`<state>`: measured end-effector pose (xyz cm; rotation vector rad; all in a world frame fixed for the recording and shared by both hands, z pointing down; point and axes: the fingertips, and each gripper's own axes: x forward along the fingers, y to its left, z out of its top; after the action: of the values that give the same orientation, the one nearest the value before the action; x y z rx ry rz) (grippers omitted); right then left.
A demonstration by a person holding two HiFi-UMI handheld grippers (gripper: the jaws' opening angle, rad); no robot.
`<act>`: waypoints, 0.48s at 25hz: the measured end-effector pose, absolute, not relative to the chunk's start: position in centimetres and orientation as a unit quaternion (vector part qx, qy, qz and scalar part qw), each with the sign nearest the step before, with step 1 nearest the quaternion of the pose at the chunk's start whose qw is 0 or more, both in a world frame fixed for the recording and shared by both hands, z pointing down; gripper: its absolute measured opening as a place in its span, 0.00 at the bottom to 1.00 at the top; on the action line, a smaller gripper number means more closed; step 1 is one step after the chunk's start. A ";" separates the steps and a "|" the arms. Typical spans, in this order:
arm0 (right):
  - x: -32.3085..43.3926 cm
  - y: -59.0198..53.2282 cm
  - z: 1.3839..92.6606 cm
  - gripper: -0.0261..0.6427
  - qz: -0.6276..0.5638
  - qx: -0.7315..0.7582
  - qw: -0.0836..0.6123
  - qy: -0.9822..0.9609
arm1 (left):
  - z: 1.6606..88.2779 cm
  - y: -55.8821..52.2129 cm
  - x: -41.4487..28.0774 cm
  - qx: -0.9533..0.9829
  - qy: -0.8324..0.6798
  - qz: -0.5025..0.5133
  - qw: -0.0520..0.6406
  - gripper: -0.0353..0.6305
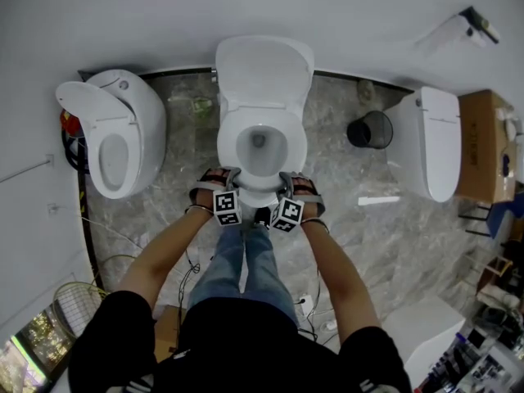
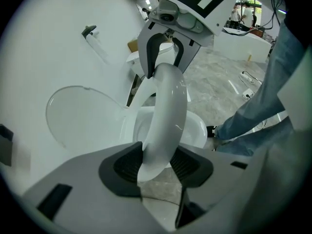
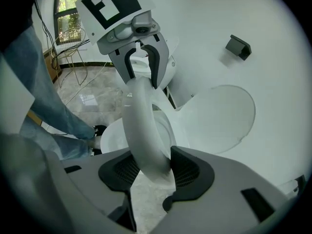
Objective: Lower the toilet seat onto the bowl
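Porcelain and glossy plastic fill the head view. The lid [image 1: 264,68] is left upright against the wall [image 1: 352,15], and the toilet seat [image 1: 232,147] is seen over the bowl [image 1: 260,158]. Whether it already rests there cannot be judged from this height. The left gripper [image 1: 227,178] and the right gripper [image 1: 288,182] are set side by side at the front edge of the seat, one to each side of its middle, presumably so that the ring is carried level and not dropped. Grey veined stone floor [image 1: 352,219] is spread around the base.

In the left gripper view, the seat's rounded front rim [image 2: 165,116] is clamped between the ribbed black pads [image 2: 127,165], which are closed narrowly on it. The ring is seen as a smooth, thick white arch that runs up to the other gripper. The bowl's edge lies below and beyond it, so the seat is judged to be not quite down.

In the right gripper view the arrangement is mirrored: the pads [image 3: 187,169] are pressed on the same rim [image 3: 141,130], and nothing else is held. The grip is taken on the outermost edge, likely so that the jaws can be slipped off forward once the seat is rested on the bowl.
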<state>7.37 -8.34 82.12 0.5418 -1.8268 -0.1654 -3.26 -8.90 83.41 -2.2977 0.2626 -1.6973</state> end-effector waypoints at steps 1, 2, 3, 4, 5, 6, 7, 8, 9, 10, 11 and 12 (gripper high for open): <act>7.3 -8.1 82.3 0.33 -0.070 0.232 0.578 -0.779 | 83.7 -8.7 -3.4 -0.792 0.088 -0.589 0.137 0.31; 7.3 -8.0 82.6 0.34 -0.069 0.233 0.580 -0.778 | 83.9 -8.5 -3.4 -0.790 0.086 -0.591 0.137 0.31; 7.4 -7.7 82.8 0.34 -0.068 0.234 0.581 -0.776 | 84.1 -8.3 -3.4 -0.789 0.084 -0.593 0.138 0.31; 7.4 -7.5 82.9 0.35 -0.067 0.237 0.582 -0.775 | 84.2 -8.2 -3.4 -0.788 0.083 -0.594 0.138 0.32; 7.5 -7.4 82.9 0.35 -0.064 0.241 0.582 -0.774 | 84.4 -8.1 -3.4 -0.787 0.081 -0.595 0.138 0.32; 7.6 -7.2 82.9 0.36 -0.061 0.247 0.581 -0.773 | 84.5 -8.0 -3.4 -0.787 0.080 -0.596 0.138 0.32; 7.7 -7.0 82.8 0.36 -0.057 0.255 0.578 -0.773 | 84.5 -8.0 -3.4 -0.786 0.079 -0.597 0.139 0.32; 7.9 -6.9 82.6 0.36 -0.051 0.266 0.573 -0.773 | 84.6 -7.9 -3.4 -0.786 0.077 -0.597 0.139 0.32; 8.0 -6.7 82.3 0.37 -0.040 0.279 0.565 -0.776 | 84.7 -7.9 -3.4 -0.786 0.076 -0.597 0.139 0.32; 8.1 -6.4 81.9 0.38 -0.022 0.294 0.555 -0.778 | 84.8 -7.8 -3.5 -0.786 0.075 -0.597 0.140 0.32; 8.4 -6.1 81.6 0.39 0.002 0.312 0.542 -0.780 | 84.9 -7.7 -3.5 -0.786 0.075 -0.597 0.140 0.32; 8.7 -5.7 81.3 0.39 0.035 0.333 0.528 -0.780 | 85.0 -7.6 -3.5 -0.786 0.074 -0.598 0.140 0.32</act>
<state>8.75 -5.72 81.29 0.7956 -1.8642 0.0825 -3.45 -7.59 84.95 -2.2702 0.2146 -1.7269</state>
